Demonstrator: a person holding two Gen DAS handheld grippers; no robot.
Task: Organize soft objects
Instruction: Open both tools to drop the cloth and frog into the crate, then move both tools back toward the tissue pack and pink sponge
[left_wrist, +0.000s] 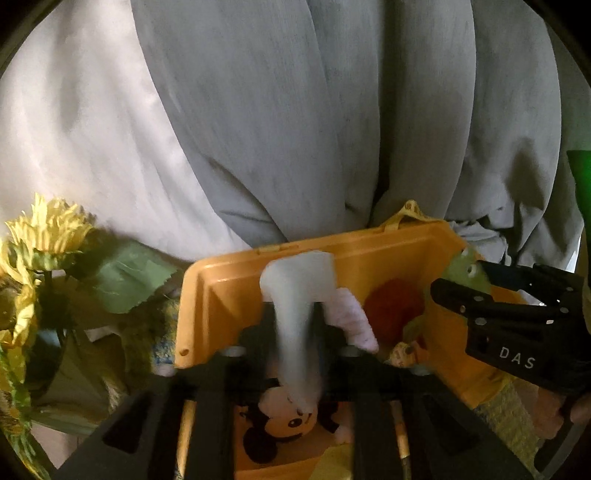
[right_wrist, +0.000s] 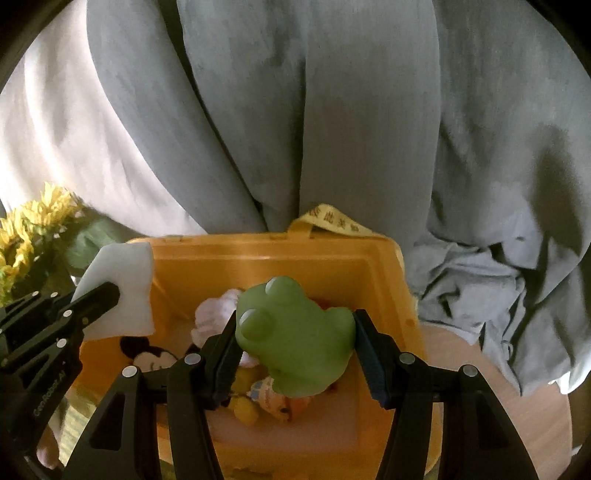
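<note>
An orange plastic bin (left_wrist: 229, 288) (right_wrist: 369, 266) holds soft toys: a Mickey Mouse plush (left_wrist: 284, 421) (right_wrist: 147, 356), a pink-white plush (left_wrist: 354, 317) (right_wrist: 214, 310), a red item (left_wrist: 395, 310) and small yellow toys (right_wrist: 243, 406). My left gripper (left_wrist: 295, 314) (right_wrist: 107, 295) is shut on a white sponge (left_wrist: 299, 280) (right_wrist: 122, 284) over the bin's left side. My right gripper (right_wrist: 295, 332) (left_wrist: 454, 288) is shut on a green frog toy (right_wrist: 295, 339) (left_wrist: 461, 269) above the bin.
Grey and white curtains (left_wrist: 295, 110) (right_wrist: 332, 110) hang right behind the bin. Yellow artificial sunflowers (left_wrist: 40, 236) (right_wrist: 33, 225) with green leaves stand at the left. A crumpled grey cloth (right_wrist: 498, 295) lies on the wooden table (right_wrist: 498, 387) at the right.
</note>
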